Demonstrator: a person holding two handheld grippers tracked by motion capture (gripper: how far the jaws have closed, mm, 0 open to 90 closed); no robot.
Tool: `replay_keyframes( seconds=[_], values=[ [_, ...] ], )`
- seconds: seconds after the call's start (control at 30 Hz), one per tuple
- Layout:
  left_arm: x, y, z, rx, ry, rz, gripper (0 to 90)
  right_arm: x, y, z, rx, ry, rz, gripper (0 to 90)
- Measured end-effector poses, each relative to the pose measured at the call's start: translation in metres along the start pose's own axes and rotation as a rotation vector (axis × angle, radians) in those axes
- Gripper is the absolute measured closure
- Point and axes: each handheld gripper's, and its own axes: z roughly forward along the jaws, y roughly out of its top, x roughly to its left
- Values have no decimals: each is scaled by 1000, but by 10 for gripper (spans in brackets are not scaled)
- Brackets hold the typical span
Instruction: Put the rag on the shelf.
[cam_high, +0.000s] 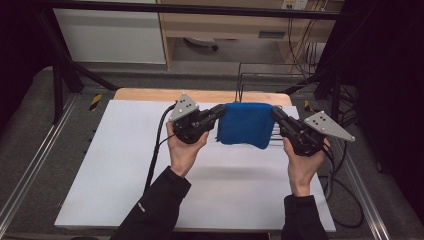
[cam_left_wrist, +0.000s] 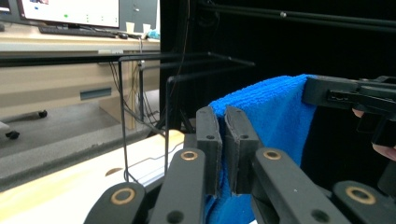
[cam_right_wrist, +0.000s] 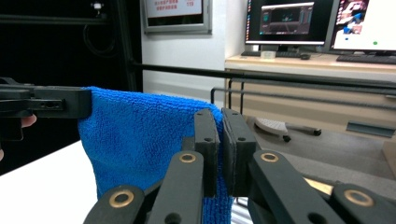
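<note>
Blue terry-cloth towel (cam_high: 245, 124), pinched at its top corners by left gripper (cam_high: 218, 112) and right gripper (cam_high: 276, 114), hanging spread above white table (cam_high: 125, 165), apparently for draping over black wire rack (cam_high: 260, 75) beyond.

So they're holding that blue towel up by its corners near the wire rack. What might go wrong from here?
Each tongs pinches just a top corner of the towel, so one corner could slip free and the cloth would swing down from the other. The left tongs and right tongs must also move together, or the cloth sags or strains. The rack behind might snag it.
</note>
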Motion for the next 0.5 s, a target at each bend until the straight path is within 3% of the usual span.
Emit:
replay_keyframes(
  seconds=[0.5],
  values=[
    [1, 29, 17, -85, 5, -19, 854, -7, 35, 5, -68, -47, -45, 864]
  ],
)
